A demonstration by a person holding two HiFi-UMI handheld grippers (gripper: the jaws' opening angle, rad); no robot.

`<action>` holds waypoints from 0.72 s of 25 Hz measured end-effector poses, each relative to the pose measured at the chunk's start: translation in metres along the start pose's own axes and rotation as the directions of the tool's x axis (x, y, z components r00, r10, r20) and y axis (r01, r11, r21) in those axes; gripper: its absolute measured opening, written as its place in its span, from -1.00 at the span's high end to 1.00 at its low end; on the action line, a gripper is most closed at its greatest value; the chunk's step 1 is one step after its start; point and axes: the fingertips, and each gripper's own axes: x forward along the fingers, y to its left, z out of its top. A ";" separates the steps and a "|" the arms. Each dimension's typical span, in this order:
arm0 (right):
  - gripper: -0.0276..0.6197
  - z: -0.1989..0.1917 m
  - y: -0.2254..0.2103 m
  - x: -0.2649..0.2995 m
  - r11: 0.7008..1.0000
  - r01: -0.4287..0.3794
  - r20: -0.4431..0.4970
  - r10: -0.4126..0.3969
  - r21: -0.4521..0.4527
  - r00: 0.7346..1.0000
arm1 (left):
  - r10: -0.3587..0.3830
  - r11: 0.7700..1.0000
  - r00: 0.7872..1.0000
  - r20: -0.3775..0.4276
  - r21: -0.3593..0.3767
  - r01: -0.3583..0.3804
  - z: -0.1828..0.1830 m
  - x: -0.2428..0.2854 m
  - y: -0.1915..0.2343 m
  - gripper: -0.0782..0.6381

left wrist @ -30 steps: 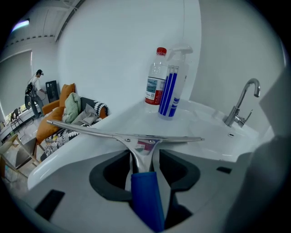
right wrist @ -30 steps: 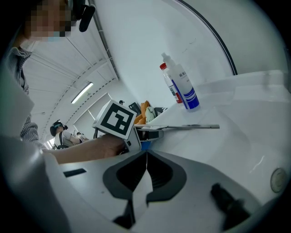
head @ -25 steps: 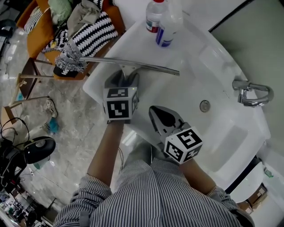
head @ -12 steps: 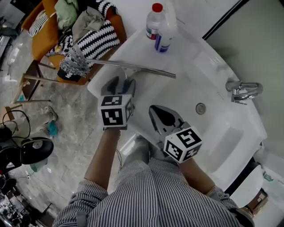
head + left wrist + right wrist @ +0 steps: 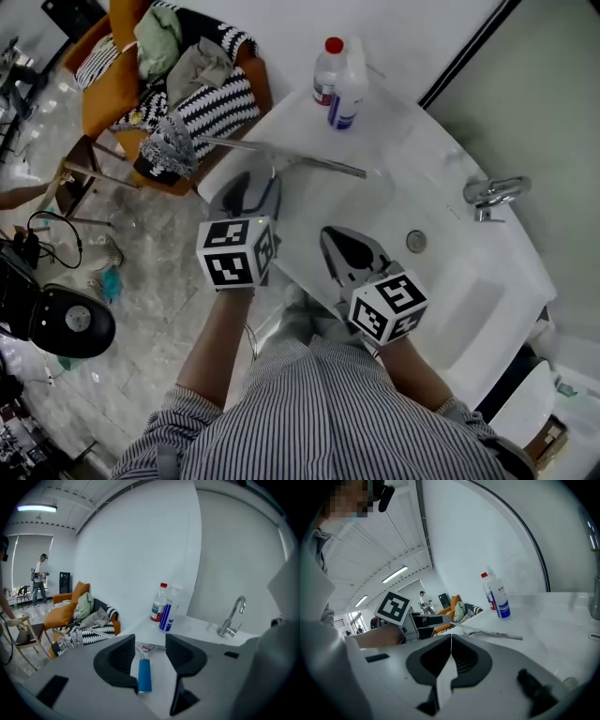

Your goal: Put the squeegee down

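The squeegee (image 5: 309, 161) lies flat on the white counter at the sink's left end, its long metal blade crosswise. Its blue handle (image 5: 144, 674) points toward me. My left gripper (image 5: 255, 187) hovers just above and behind that handle. Its jaws stand wide and are closing slightly, and the pads touch nothing; in the left gripper view (image 5: 151, 644) the handle shows through the gap, lower down. My right gripper (image 5: 328, 236) hangs over the basin's near rim with its jaws together and empty; the right gripper view (image 5: 451, 637) confirms this. The blade (image 5: 487, 632) also shows there.
Two plastic bottles (image 5: 328, 58) (image 5: 349, 82) stand at the counter's back. The sink basin (image 5: 469, 281) has a drain (image 5: 416, 241) and a chrome faucet (image 5: 492, 192) at the right. An orange chair piled with clothes (image 5: 178, 75) stands left of the counter.
My left gripper has drawn back and up from the squeegee's handle, which stays lying on the counter. The right gripper has risen a little and remains shut.
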 end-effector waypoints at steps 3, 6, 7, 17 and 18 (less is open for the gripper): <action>0.86 0.008 0.008 -0.009 1.000 -0.001 0.020 0.002 -0.024 1.000 | -0.016 1.000 0.997 0.073 0.006 0.016 0.015 -0.022 -0.005 0.34; 0.86 0.013 0.015 -0.017 0.999 0.001 0.037 0.001 -0.041 0.999 | -0.071 0.997 0.990 0.122 -0.013 0.073 0.021 -0.043 -0.017 0.43; 0.86 0.015 0.017 -0.019 0.999 0.001 0.042 0.001 -0.046 0.999 | -0.090 0.996 0.987 0.130 -0.016 0.093 0.021 -0.048 -0.021 0.45; 0.86 0.027 0.045 -0.041 0.992 -0.030 0.070 0.039 -0.122 0.997 | -0.166 0.983 0.971 0.170 0.104 0.150 0.018 -0.092 -0.051 0.66; 0.86 0.028 0.047 -0.042 0.991 -0.030 0.074 0.040 -0.127 0.996 | -0.172 0.982 0.969 0.178 0.105 0.155 0.019 -0.096 -0.053 0.67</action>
